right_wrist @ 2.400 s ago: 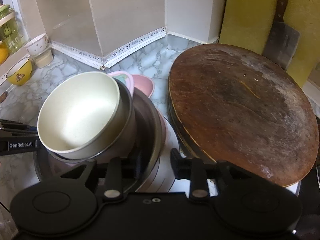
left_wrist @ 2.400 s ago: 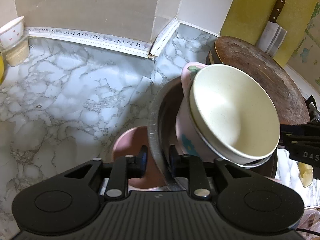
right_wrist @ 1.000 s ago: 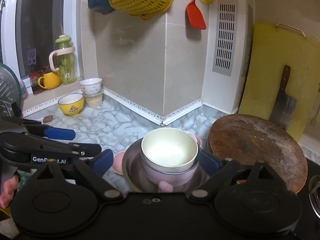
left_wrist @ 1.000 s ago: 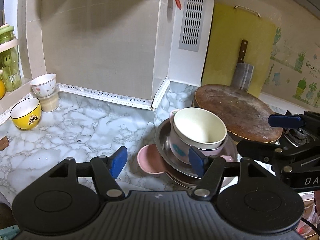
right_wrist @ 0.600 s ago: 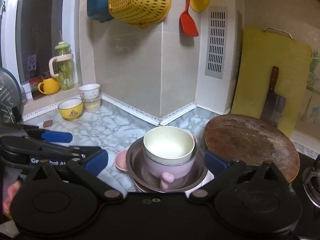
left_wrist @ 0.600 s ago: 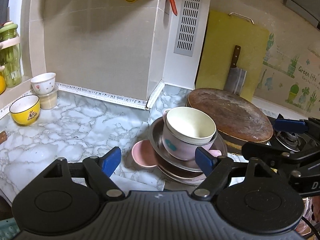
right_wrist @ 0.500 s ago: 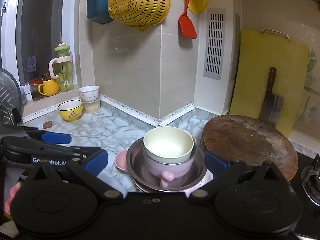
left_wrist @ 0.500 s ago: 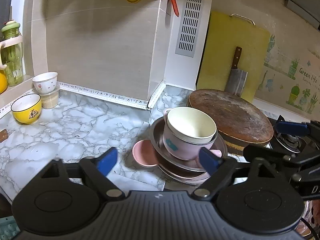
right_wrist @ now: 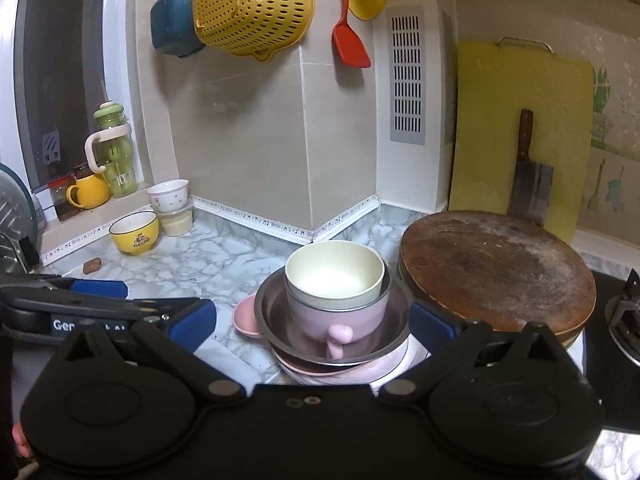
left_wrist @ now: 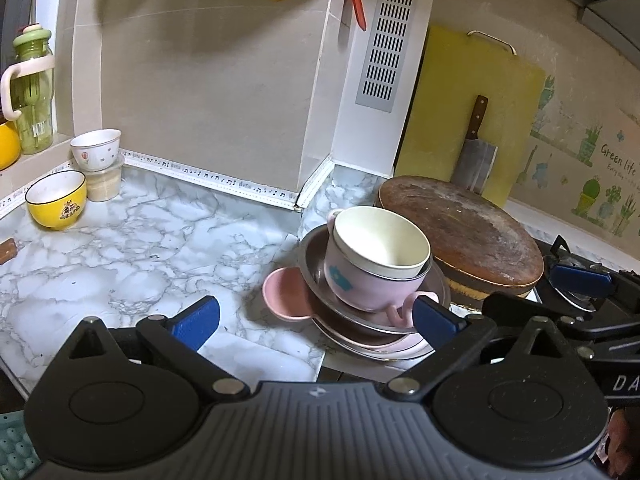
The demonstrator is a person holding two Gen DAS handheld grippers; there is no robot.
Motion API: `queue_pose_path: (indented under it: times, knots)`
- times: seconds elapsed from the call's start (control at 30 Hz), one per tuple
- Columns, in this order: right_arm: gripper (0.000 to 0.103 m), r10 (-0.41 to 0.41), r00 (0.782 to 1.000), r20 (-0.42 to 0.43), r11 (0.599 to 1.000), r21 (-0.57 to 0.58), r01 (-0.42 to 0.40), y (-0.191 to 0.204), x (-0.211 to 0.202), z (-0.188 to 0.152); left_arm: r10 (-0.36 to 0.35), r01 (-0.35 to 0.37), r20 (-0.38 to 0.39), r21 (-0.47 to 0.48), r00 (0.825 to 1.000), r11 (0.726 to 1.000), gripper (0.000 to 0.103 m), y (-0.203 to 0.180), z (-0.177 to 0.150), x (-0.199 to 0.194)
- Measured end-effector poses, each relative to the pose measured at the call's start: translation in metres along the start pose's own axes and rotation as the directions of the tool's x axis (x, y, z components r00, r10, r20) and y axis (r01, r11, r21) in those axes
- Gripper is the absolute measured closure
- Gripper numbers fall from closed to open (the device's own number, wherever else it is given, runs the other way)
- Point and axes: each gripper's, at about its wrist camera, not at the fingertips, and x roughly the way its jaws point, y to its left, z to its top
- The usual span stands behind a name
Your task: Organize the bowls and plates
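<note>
A cream bowl [left_wrist: 380, 240] sits nested in a pink handled cup [left_wrist: 360, 288]. The cup stands in a steel dish [left_wrist: 316, 256] on top of a pink plate [left_wrist: 380, 350], with a small pink dish [left_wrist: 284, 292] at the stack's left. My left gripper [left_wrist: 316, 320] hangs back from the stack; its jaws are opening and hold nothing. In the right wrist view the same cream bowl [right_wrist: 334, 276], cup [right_wrist: 340, 320] and steel dish [right_wrist: 272, 312] lie ahead of my right gripper [right_wrist: 312, 324], which is wide open and touches nothing.
A round wooden chopping board [left_wrist: 460, 232] crowds the stack's right side, with a cleaver [left_wrist: 476, 156] and a yellow cutting board [left_wrist: 460, 92] behind it. A yellow bowl [left_wrist: 56, 200] and a white bowl [left_wrist: 96, 148] stand far left. A stove burner [right_wrist: 624, 320] is at the right edge.
Both grippers let go of the steel dish's rim, drew back from the stack and opened wide. The stack has stayed on the counter.
</note>
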Motion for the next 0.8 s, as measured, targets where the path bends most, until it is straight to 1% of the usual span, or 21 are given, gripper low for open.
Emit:
queue_pose_path:
  times: [0.3,0.7,0.8]
  knots:
    - [0.000,-0.039,0.998,0.044,0.999,0.030,0.038,-0.0024,-0.0054,0.0010,0.009,-0.009,0.002,0.010,1.000,1.000,0.000,0.0003,-0.0017,-0.0023]
    - [0.000,-0.032,0.999,0.014,0.999,0.018,0.032,0.0014,-0.0029,-0.0010,0.012,-0.012,0.004,-0.007,1.000,1.000,0.000,0.0055,-0.0032,-0.0064]
    - [0.000,-0.037,0.999,0.018,0.999,0.016,0.036,0.0016,-0.0034,-0.0003,0.014,-0.014,0.006,-0.004,1.000,1.000,0.000,0.0054,-0.0027,-0.0064]
